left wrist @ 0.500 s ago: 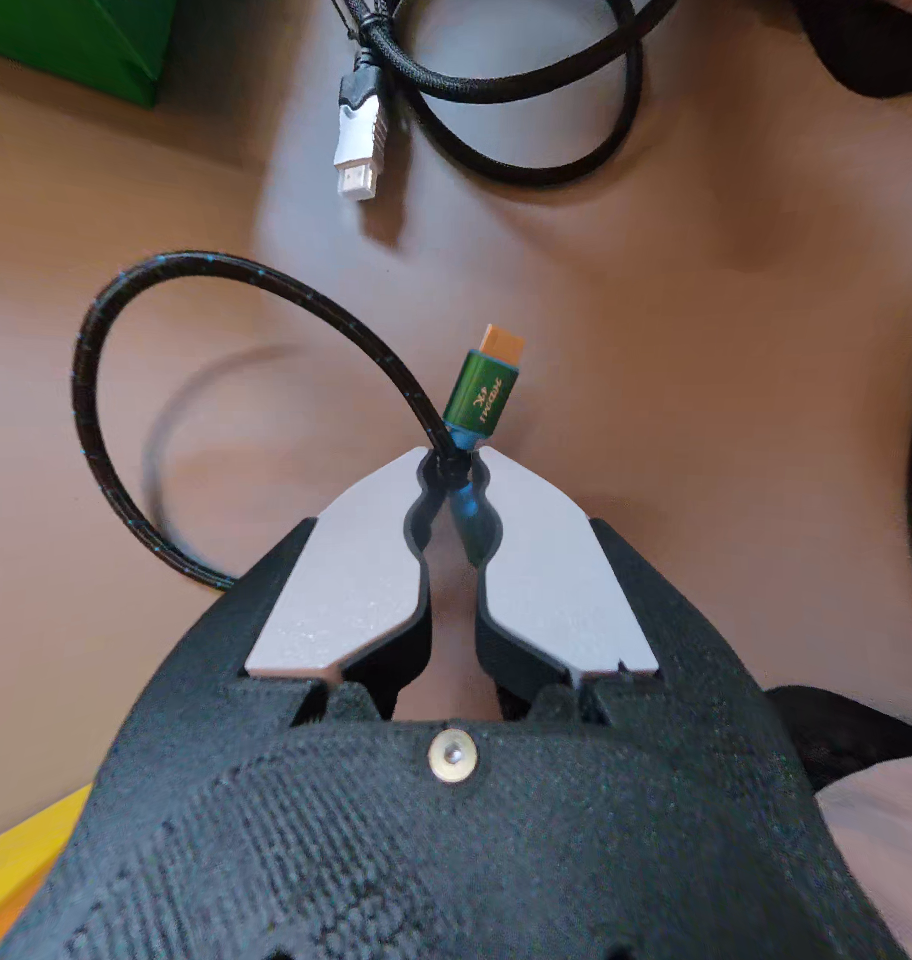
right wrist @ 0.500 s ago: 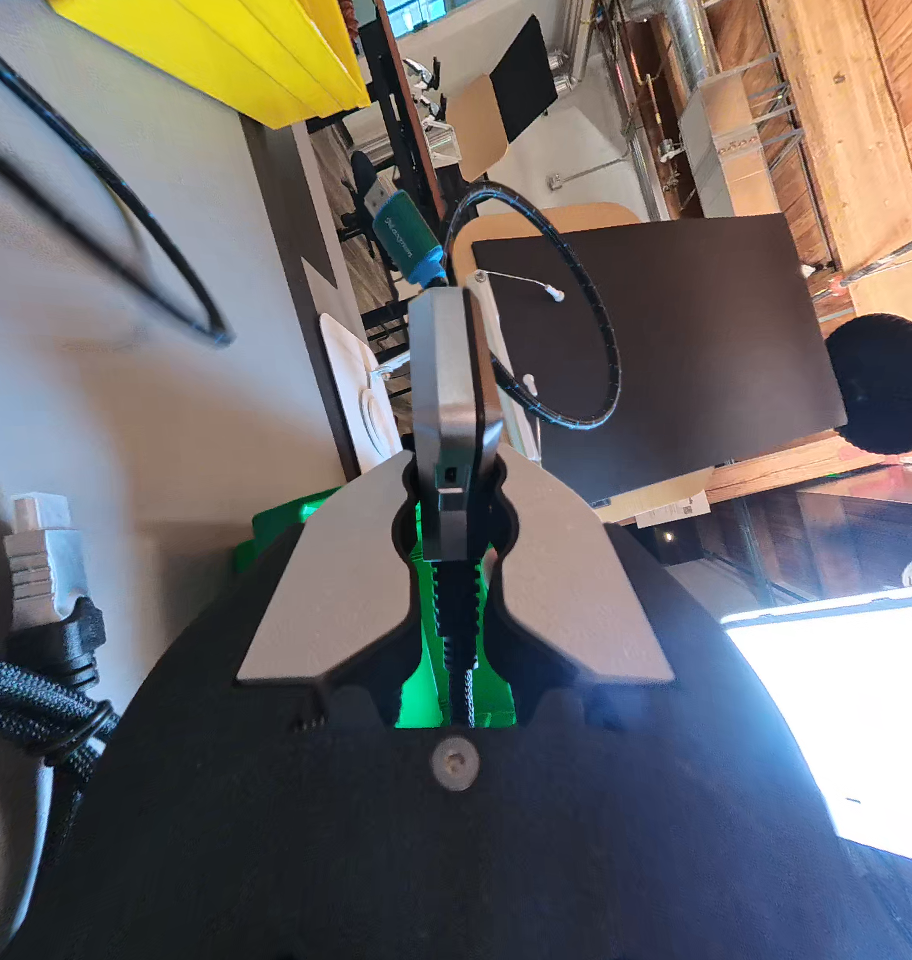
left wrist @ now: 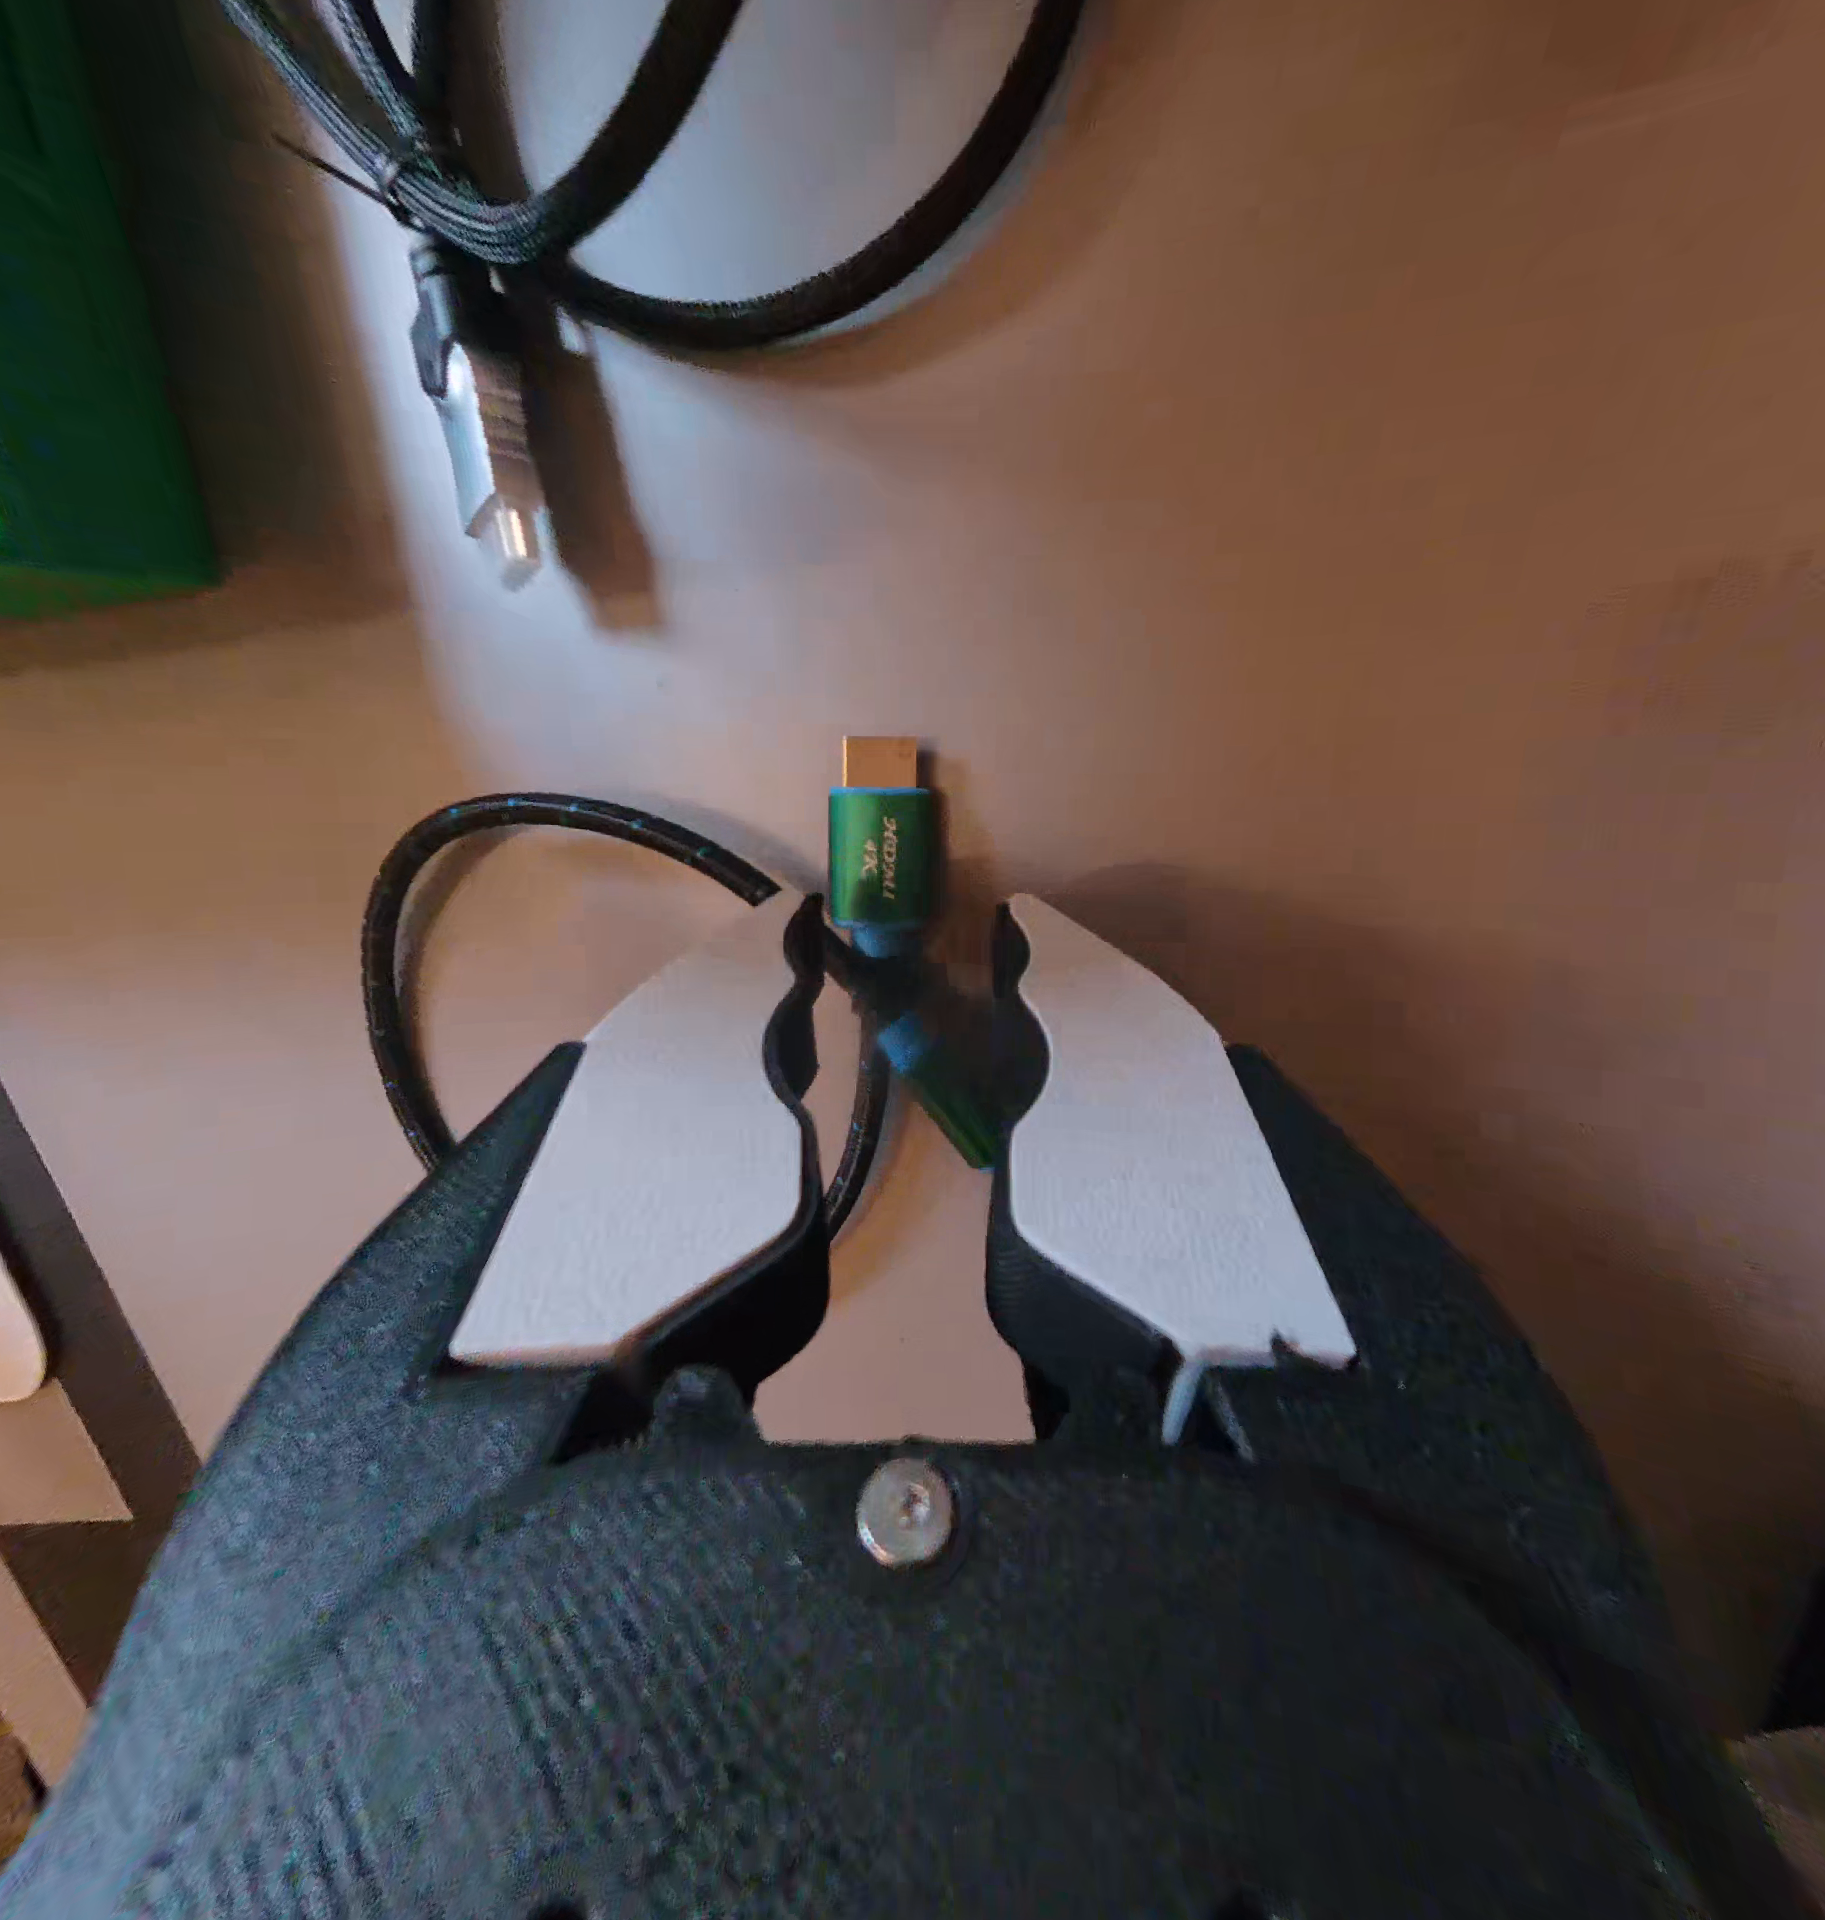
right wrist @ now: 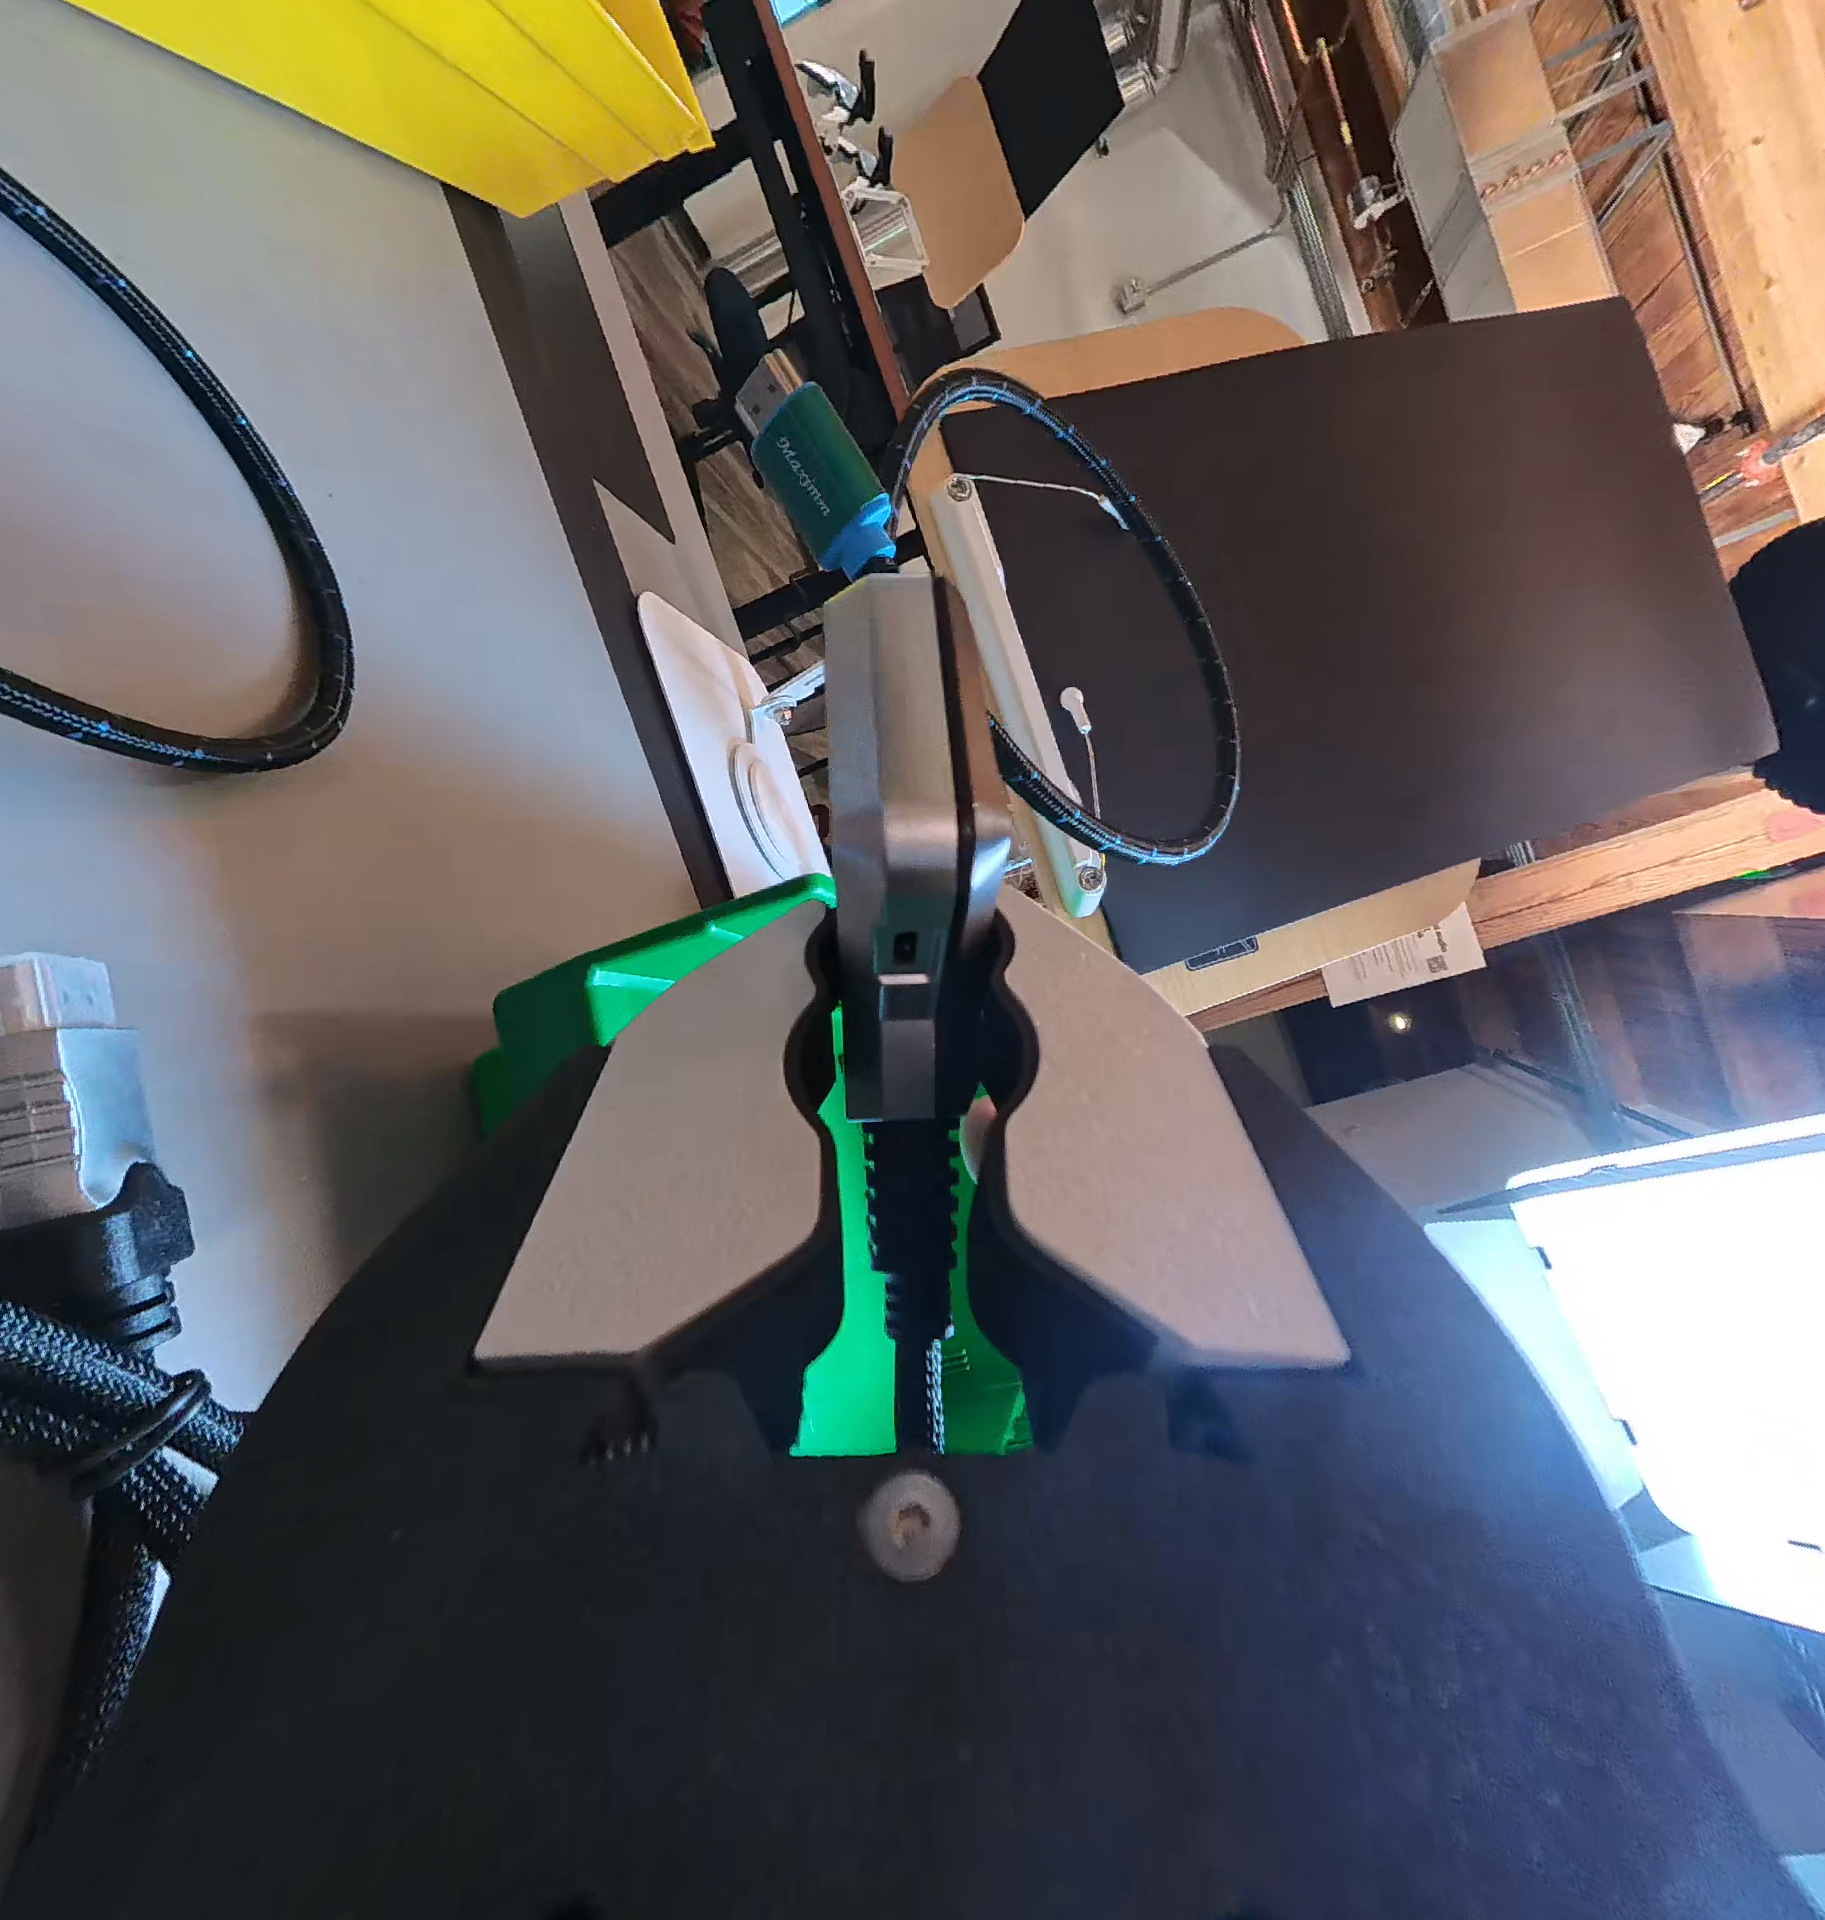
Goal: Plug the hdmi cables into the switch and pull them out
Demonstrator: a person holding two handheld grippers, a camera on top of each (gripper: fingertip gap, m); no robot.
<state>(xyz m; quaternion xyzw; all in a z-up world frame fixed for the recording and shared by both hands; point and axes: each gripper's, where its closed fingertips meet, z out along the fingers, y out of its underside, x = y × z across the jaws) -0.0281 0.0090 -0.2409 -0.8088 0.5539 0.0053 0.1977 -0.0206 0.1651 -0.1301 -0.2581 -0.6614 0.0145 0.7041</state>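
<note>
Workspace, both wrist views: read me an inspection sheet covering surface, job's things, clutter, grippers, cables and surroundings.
Surface: tan tabletop, partly shadowed.
Job's things: grey switch held off the table; green HDMI plug not plugged in, gold tip bare.
Clutter: green box; yellow bin.
Grippers: left gripper open, fingers either side of the green plug's cable end; right gripper shut on the switch.
Cables: blue-flecked black cable looped; bundled braided cable with silver plug lying loose.
Surroundings: dark panel, furniture beyond the table.
</note>
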